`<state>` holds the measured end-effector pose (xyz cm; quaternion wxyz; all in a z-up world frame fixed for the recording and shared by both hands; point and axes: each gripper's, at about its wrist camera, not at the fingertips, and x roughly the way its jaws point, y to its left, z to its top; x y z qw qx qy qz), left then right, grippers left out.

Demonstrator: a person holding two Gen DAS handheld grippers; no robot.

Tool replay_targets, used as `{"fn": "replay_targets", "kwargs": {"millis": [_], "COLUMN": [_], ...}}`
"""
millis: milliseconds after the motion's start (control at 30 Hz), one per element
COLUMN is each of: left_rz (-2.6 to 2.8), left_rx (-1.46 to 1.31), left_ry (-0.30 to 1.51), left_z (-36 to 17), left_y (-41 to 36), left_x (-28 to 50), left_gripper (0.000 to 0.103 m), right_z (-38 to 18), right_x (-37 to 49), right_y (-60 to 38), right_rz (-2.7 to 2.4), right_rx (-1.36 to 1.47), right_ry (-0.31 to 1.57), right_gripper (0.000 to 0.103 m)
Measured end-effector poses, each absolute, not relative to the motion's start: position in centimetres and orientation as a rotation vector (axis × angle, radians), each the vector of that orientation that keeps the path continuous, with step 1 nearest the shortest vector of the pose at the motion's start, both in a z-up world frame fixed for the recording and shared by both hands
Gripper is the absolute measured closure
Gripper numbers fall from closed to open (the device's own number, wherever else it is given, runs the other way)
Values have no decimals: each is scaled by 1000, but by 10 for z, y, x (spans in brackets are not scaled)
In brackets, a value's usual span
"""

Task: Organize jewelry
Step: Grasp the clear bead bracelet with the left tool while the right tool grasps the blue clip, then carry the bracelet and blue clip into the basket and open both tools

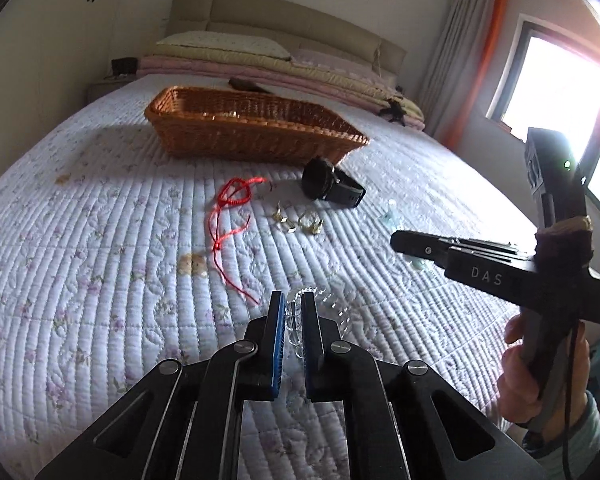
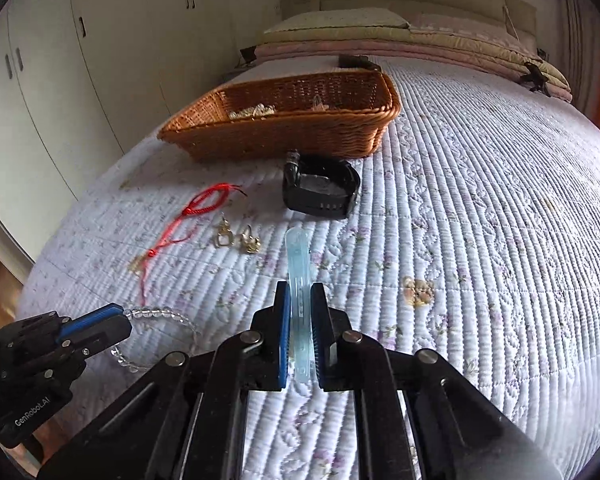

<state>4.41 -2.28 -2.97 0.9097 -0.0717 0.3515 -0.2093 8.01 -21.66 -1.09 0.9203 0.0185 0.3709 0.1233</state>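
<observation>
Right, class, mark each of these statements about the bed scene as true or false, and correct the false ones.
1. The right gripper grips a pale blue bangle. True.
2. The wicker basket holds nothing. False: small jewelry pieces lie inside.
3. The left gripper is closed on a clear bead bracelet. True.
4. The black watch is inside the basket. False: it lies on the quilt in front of it.

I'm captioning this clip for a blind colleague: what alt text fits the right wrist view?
The right gripper grips a pale blue translucent bangle over a quilted bed. Ahead lie a black watch, a red cord and a wicker basket; the left gripper grips a clear bead bracelet.
</observation>
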Motion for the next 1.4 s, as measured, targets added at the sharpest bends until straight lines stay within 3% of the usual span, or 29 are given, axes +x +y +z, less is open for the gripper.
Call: {"fn": "replay_targets", "kwargs": {"millis": [500, 900, 1133, 1400], "left_rz": [-510, -526, -483, -361], "left_rx": [-133, -94, -159, -213], "left_ry": [552, 422, 509, 646], "left_z": [32, 107, 81, 21], "left_y": [-7, -21, -31, -13], "left_x": [52, 162, 268, 319], "left_gripper": [95, 95, 95, 95], "right_z": [50, 104, 76, 30], "right_x": [78, 178, 284, 337], "right_y": [-207, -201, -207, -185], "right_rz": [292, 257, 289, 292], "right_rx": [56, 70, 180, 170], "right_ry": [628, 559, 728, 851], "right_gripper": [90, 90, 90, 90]}}
